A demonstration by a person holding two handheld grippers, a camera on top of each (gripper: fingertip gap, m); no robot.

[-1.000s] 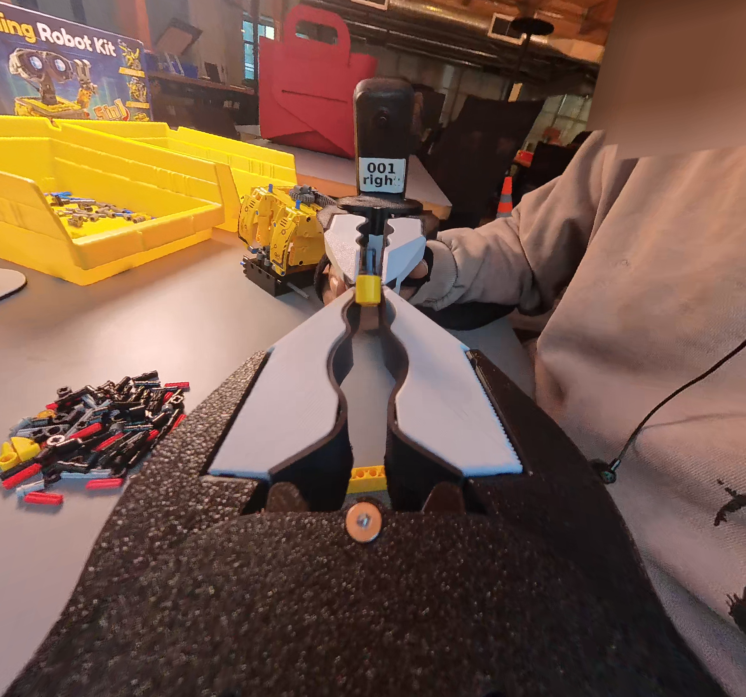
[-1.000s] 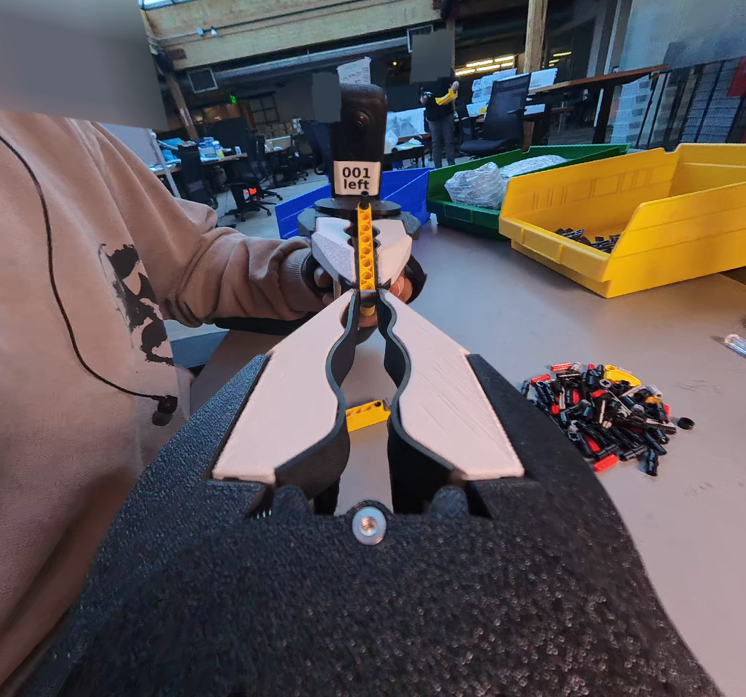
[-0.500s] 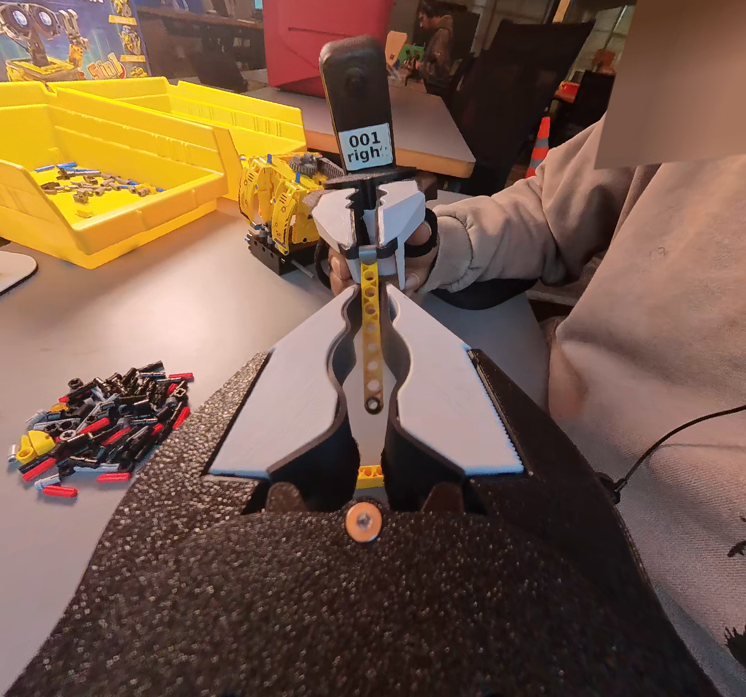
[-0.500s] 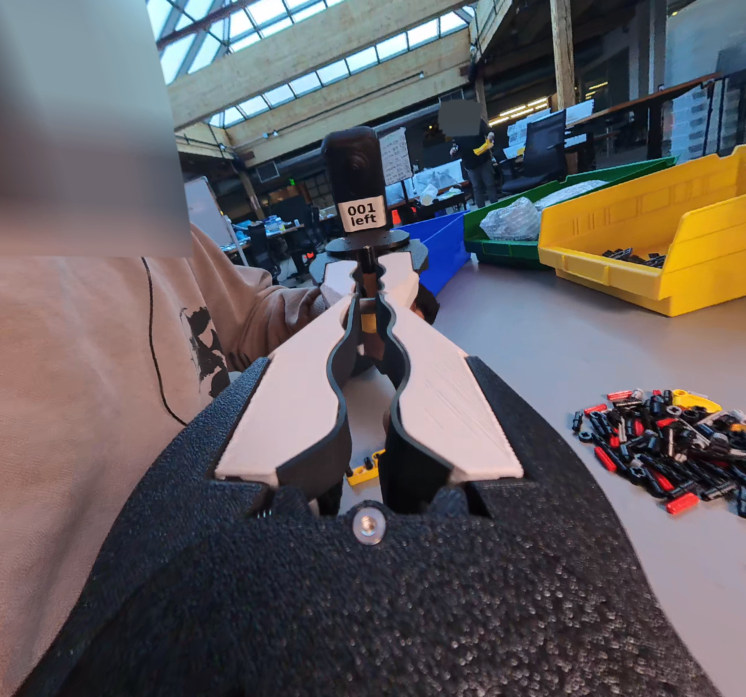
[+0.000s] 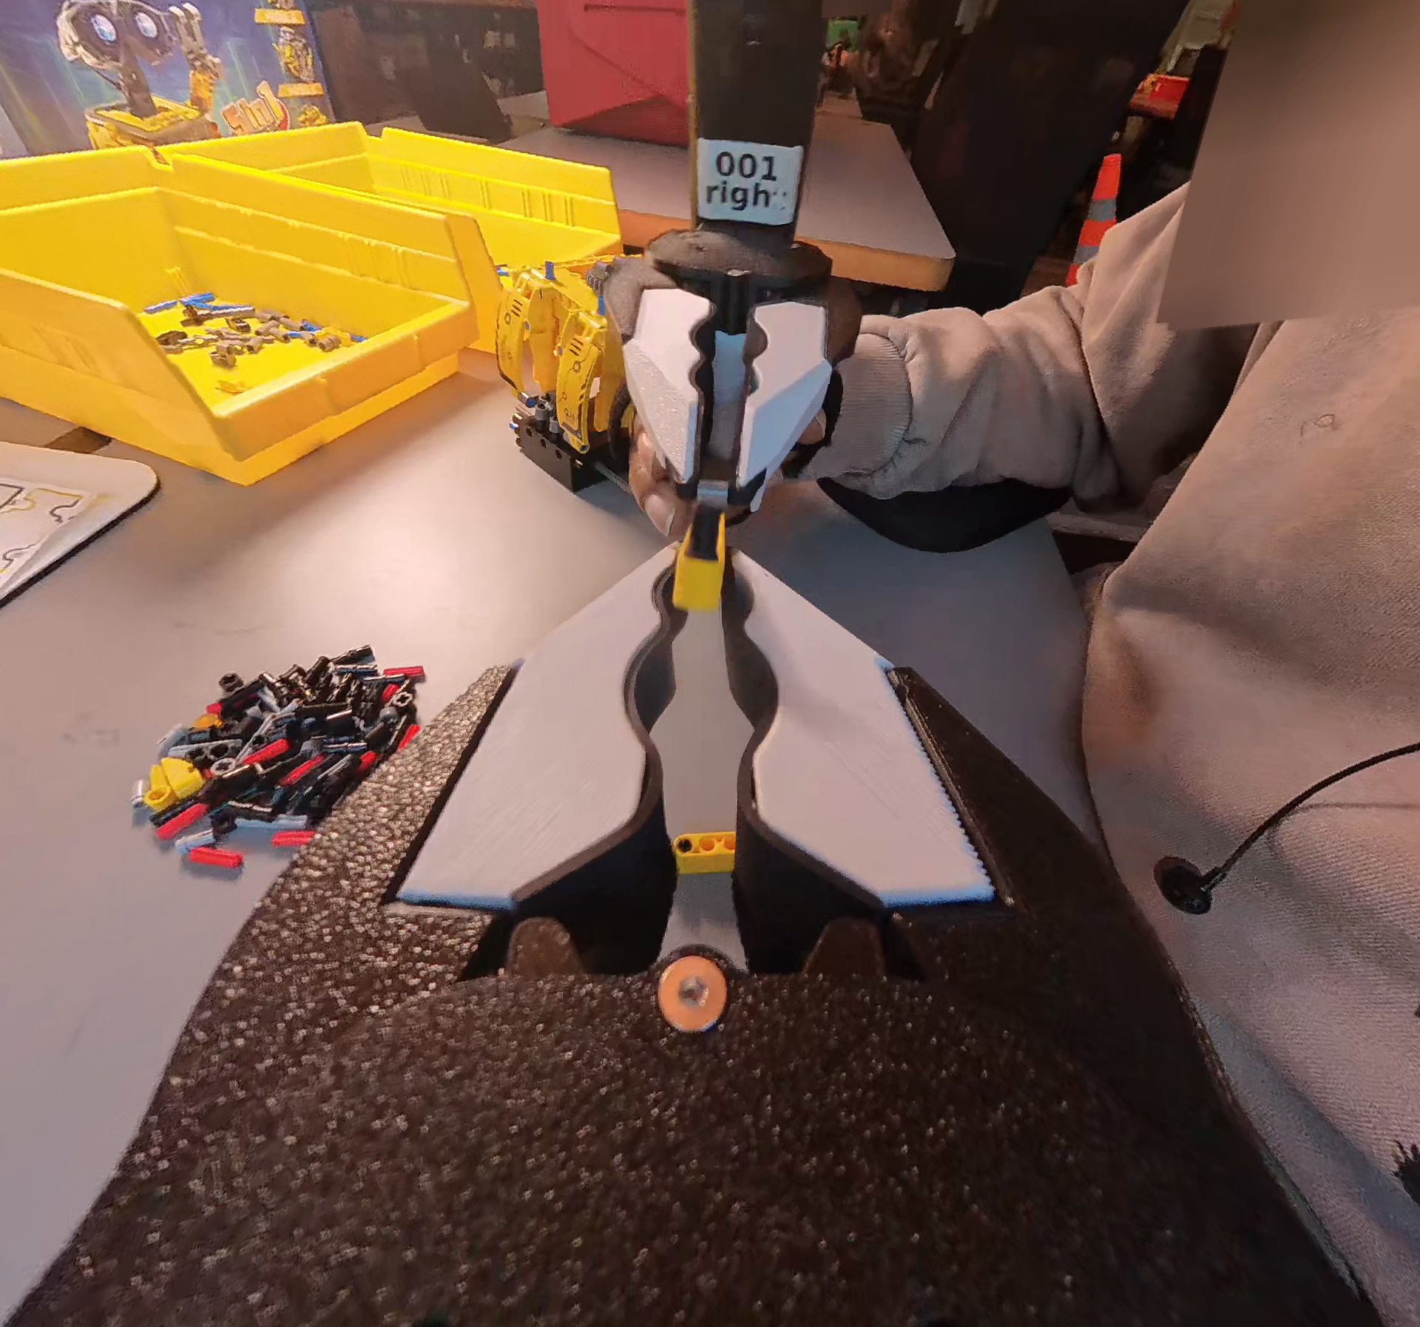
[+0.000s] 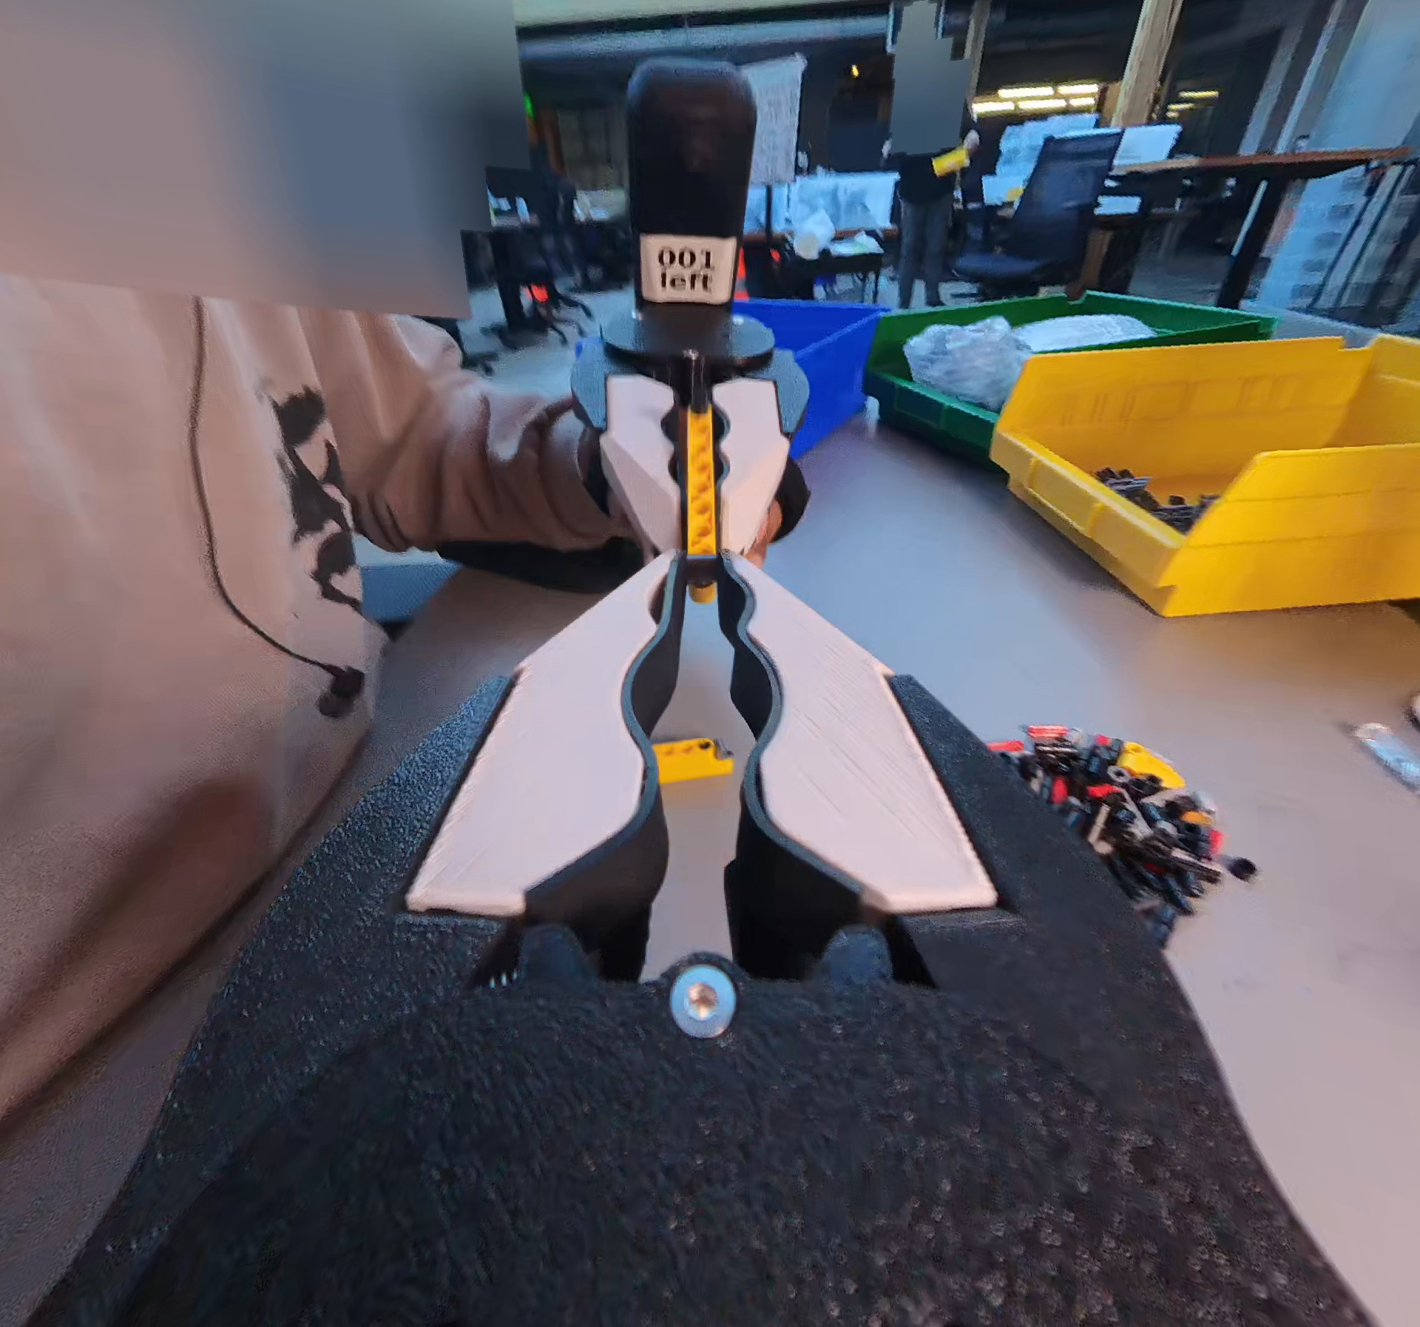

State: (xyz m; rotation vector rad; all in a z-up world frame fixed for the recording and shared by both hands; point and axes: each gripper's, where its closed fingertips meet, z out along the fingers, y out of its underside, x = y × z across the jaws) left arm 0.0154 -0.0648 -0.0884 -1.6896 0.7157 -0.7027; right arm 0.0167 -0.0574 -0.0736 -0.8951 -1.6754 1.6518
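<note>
pinching a yellow beam (image 5: 698, 585) in the left tongs (image 5: 698, 560), tips pressed together on it, up off the desk (image 5: 461, 583). meeting the right tongs (image 6: 701, 564) tip to tip, those also closing narrowly on the end of the same beam. hovering over a second yellow beam (image 5: 703, 844) lying flat on the desk beneath both tools. working beside a loose pile of small black and red pieces (image 5: 284, 744), near the left tongs' outer side. sitting farther back: a yellow bin (image 5: 230, 399) holding a few small parts, and a yellow and black model (image 5: 557, 360) just behind the right tongs.
</note>
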